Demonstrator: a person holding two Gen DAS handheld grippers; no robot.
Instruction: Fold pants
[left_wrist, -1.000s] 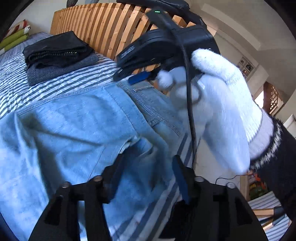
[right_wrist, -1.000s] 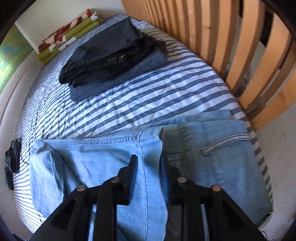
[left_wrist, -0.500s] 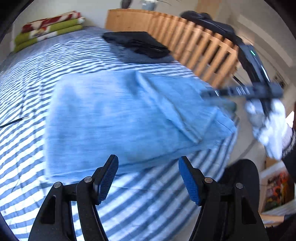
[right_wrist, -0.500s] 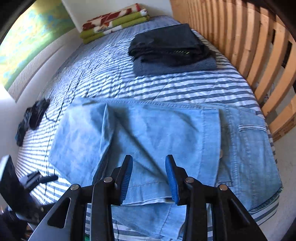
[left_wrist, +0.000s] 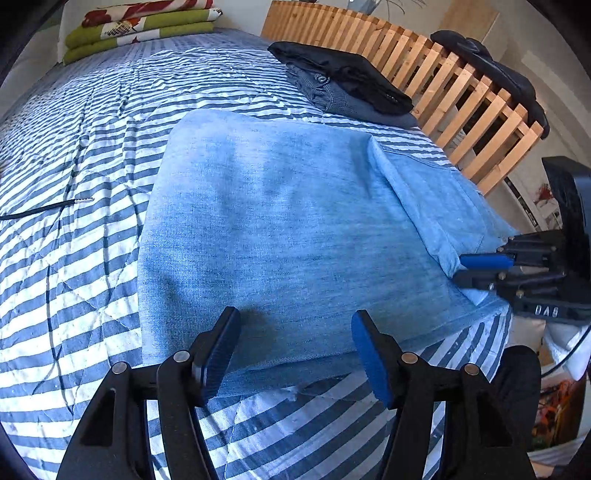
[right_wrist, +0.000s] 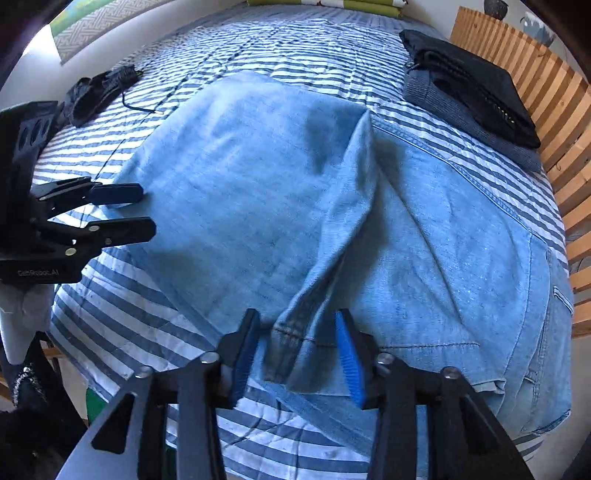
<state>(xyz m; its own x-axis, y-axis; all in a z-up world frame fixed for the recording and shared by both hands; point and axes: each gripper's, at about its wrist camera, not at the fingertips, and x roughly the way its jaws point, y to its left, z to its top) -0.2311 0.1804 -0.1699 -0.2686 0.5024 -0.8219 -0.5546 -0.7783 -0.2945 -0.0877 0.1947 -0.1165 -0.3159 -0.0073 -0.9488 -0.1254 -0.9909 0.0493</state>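
Light blue jeans (left_wrist: 280, 221) lie folded on the striped bedspread (left_wrist: 92, 122), the leg part laid over the waist part (right_wrist: 461, 258). My left gripper (left_wrist: 295, 343) is open at the near edge of the fold, with nothing between its fingers. In the right wrist view it shows at the left (right_wrist: 122, 210), beside the fold's corner. My right gripper (right_wrist: 295, 350) is open, and the leg hem (right_wrist: 291, 336) lies loose between its fingers. It appears at the jeans' right edge in the left wrist view (left_wrist: 480, 271).
A stack of dark folded clothes (left_wrist: 347, 81) sits near the wooden slatted rail (left_wrist: 461, 92) at the far right. Folded green and red blankets (left_wrist: 140, 22) lie at the head. A black cable (left_wrist: 44, 208) and a dark bundle (right_wrist: 96, 92) rest on the bedspread.
A second ago both grippers held the denim. Both have let go, opened and drawn back to the near edge, leaving the leg part laid over the waist.
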